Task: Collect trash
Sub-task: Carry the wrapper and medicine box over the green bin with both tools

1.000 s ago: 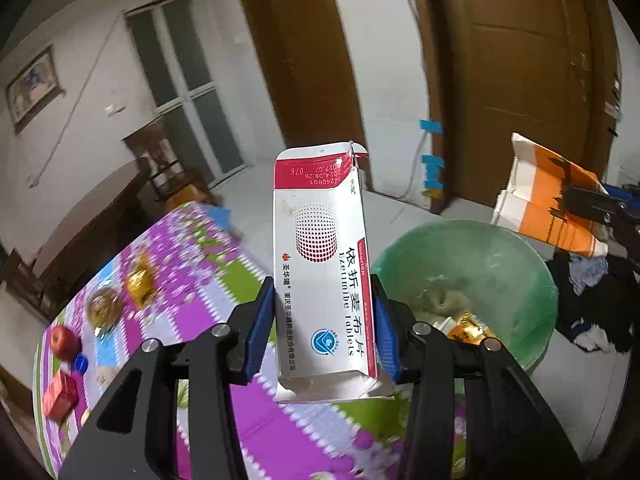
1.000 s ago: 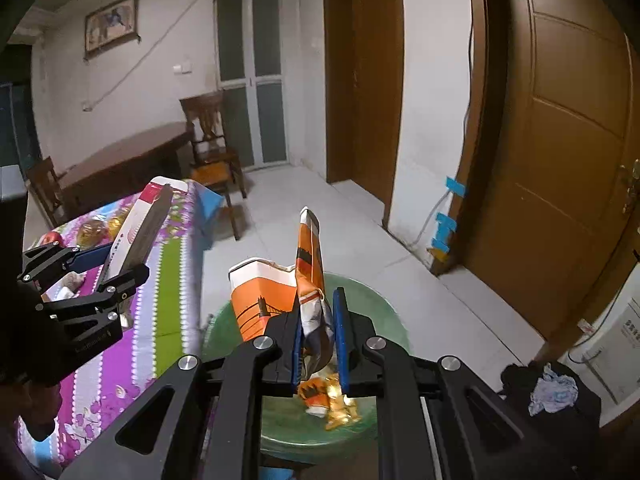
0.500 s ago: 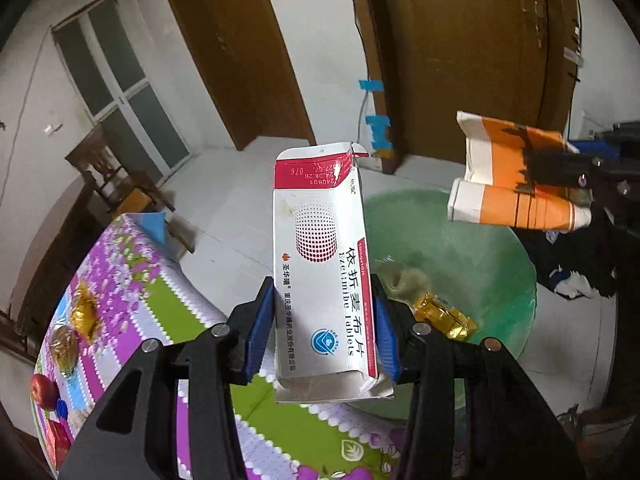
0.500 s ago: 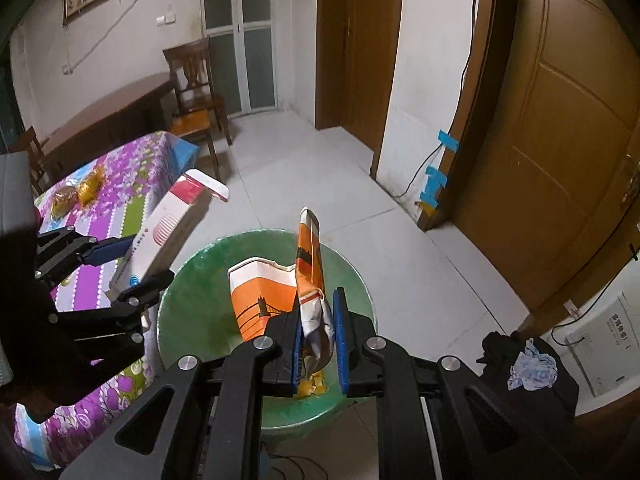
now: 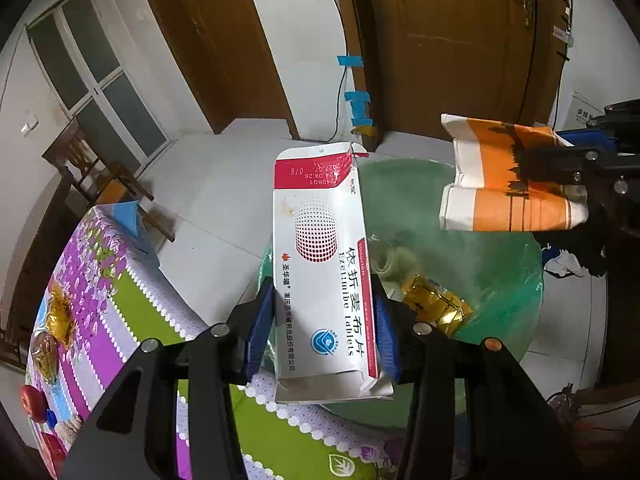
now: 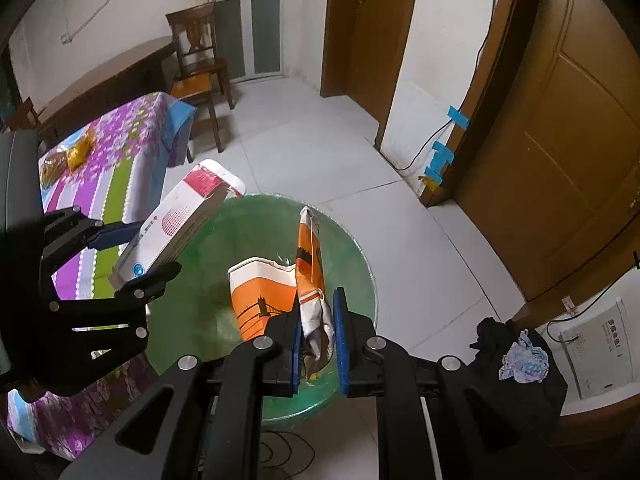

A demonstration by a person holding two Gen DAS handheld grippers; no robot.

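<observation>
Right wrist view alone shows both jaws clamped: tablet box (image 6: pixel 172 224), orange wrapper (image 6: pixel 276 292), above green bin (image 6: pixel 360 252).

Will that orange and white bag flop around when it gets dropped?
Probably. The orange and white bag looks thin and crumpled where the right gripper pinches it, so it likely bends easily. It seems empty and light, so it may flutter into the green bin rather than drop straight.

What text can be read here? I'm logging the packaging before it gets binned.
On the white and red medicine box:
"Ezetimibe Tablets"
"依折麦布片"
"10mg×10片"
"240801", "2027.07", "076", printed upside down on the red band
The maker's small line is too blurred to read.
Orange and white carton: no text visible.
White box by the wall: unreadable.
</observation>
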